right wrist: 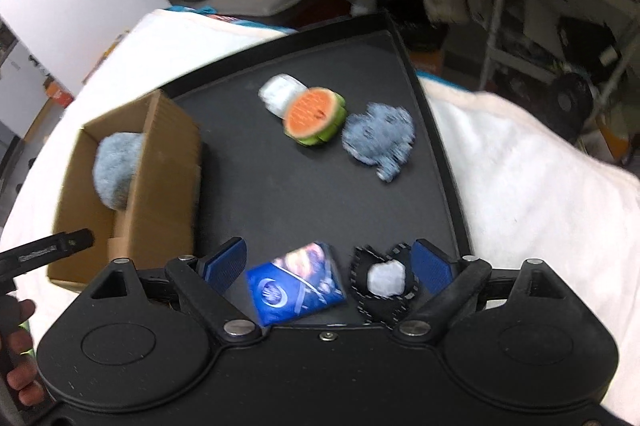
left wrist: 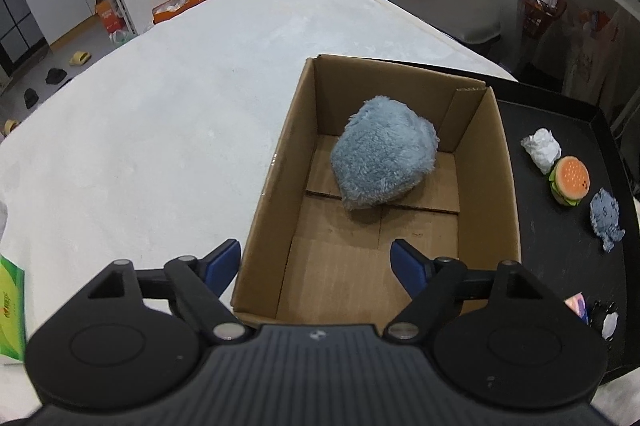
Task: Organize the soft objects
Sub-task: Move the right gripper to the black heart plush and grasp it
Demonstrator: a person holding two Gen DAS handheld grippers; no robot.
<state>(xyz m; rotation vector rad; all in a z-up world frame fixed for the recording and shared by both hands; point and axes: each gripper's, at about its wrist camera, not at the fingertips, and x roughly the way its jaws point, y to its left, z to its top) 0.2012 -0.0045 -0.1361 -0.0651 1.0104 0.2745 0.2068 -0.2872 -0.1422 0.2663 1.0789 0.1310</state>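
- Left gripper (left wrist: 316, 264) is hovering over the near end of the cardboard box (left wrist: 276, 162), jaws standing wide with nothing between them.
- Right gripper (right wrist: 328, 266) is hanging over the near edge of the black tray (right wrist: 280, 186), jaws spread, gripping nothing; the view is blurring.
- One item is sitting in the box already: the fluffy blue-grey plush (left wrist: 384, 158), toward the far end.
- Still lying on the tray: blue packet (right wrist: 296, 282) and black-and-white paw toy (right wrist: 384, 282) just below the right gripper; farther out, white crumpled wad (right wrist: 280, 94), burger toy (right wrist: 314, 122) and small blue-grey plush (right wrist: 378, 138), bunched together.
- Judging: sorting is barely starting, one in and five waiting.
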